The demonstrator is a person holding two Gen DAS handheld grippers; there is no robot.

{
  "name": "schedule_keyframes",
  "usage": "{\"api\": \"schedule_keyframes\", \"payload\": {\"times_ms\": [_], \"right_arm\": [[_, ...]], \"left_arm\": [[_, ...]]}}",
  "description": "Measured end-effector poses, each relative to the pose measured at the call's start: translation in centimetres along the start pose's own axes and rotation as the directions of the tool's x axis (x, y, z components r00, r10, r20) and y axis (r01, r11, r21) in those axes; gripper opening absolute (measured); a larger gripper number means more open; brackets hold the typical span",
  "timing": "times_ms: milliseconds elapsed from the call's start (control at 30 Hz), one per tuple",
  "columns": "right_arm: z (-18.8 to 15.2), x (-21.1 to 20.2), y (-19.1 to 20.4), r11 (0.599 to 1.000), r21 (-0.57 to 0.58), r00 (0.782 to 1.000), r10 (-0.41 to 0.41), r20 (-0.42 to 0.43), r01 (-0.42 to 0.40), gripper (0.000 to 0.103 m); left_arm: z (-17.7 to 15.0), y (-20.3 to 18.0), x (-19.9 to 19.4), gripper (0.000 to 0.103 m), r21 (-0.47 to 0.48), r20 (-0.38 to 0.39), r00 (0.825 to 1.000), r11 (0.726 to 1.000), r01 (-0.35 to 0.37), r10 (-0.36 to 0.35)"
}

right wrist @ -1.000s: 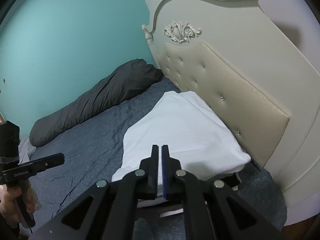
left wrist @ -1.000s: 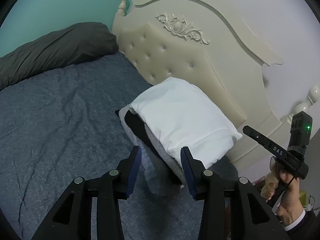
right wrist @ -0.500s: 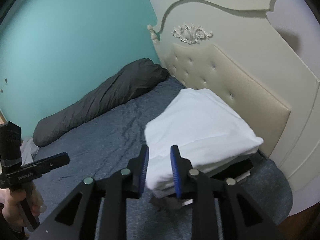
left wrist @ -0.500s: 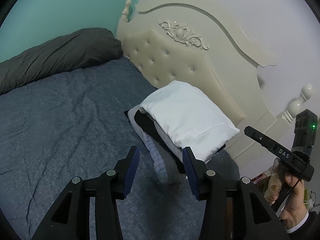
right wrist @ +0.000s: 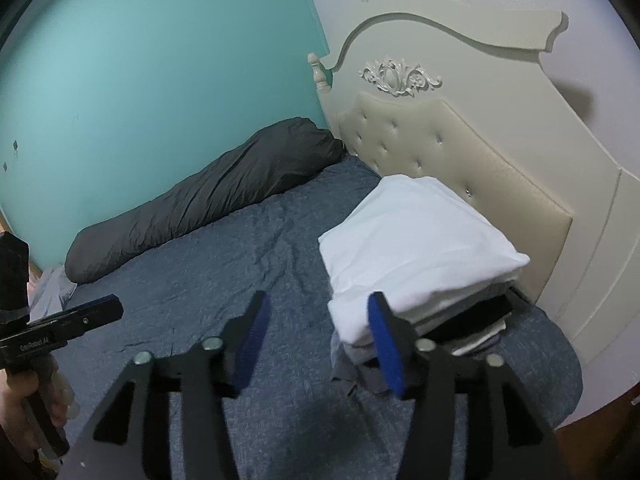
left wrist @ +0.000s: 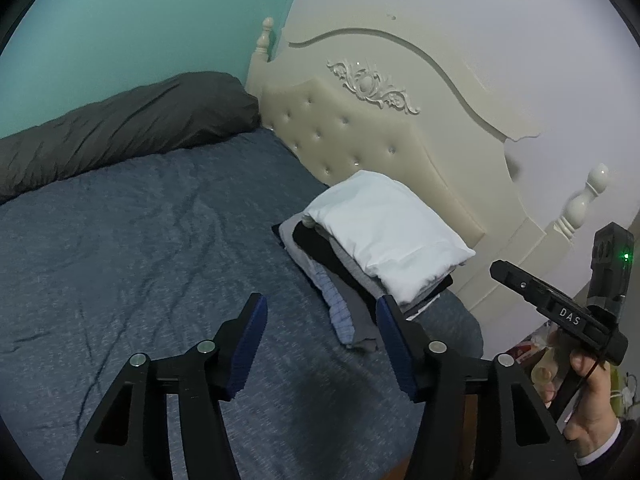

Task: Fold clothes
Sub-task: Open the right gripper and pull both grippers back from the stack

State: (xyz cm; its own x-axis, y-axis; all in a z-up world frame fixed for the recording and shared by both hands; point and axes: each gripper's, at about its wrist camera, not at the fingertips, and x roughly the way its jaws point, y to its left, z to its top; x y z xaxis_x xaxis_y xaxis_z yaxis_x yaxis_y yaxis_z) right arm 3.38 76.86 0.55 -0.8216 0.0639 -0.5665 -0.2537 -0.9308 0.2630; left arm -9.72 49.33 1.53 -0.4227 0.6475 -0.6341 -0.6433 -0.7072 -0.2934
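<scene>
A stack of folded clothes (left wrist: 360, 280) lies on the bed by the headboard, with a white folded garment (left wrist: 384, 228) on top and dark, grey and checked pieces under it. My left gripper (left wrist: 322, 304) hangs short of the stack's near corner, its jaws opening with nothing between them. In the right wrist view the same white garment (right wrist: 416, 240) tops the pile. My right gripper (right wrist: 318, 300) is just in front of it, its jaws opening and empty. The right finger (right wrist: 384, 340) overlaps the stack's edge in the picture.
The blue-grey bedsheet (left wrist: 140, 260) stretches out to the left. A dark grey rolled duvet (right wrist: 208, 196) lies along the teal wall. The cream tufted headboard (left wrist: 360, 140) rises behind the stack. A hand (left wrist: 588, 408) holds the other gripper at the right edge.
Both grippers have drawn back from the stack, which now looks smaller. The right jaws, shut at the white garment's edge before, have spread apart. The left jaws have widened too.
</scene>
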Motion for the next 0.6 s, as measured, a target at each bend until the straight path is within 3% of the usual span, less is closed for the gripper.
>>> {"api": "schedule_keyframes", "payload": {"times_ms": [600], "right_arm": [[-4.0, -3.8, 7.0, 1.0, -0.03, 1.0, -0.001, -0.025, 0.0, 0.073]], "left_arm": [[-3.9, 3.0, -7.2, 0.08, 0.0, 0.024, 0.999, 1.0, -0.026, 0.026]]}}
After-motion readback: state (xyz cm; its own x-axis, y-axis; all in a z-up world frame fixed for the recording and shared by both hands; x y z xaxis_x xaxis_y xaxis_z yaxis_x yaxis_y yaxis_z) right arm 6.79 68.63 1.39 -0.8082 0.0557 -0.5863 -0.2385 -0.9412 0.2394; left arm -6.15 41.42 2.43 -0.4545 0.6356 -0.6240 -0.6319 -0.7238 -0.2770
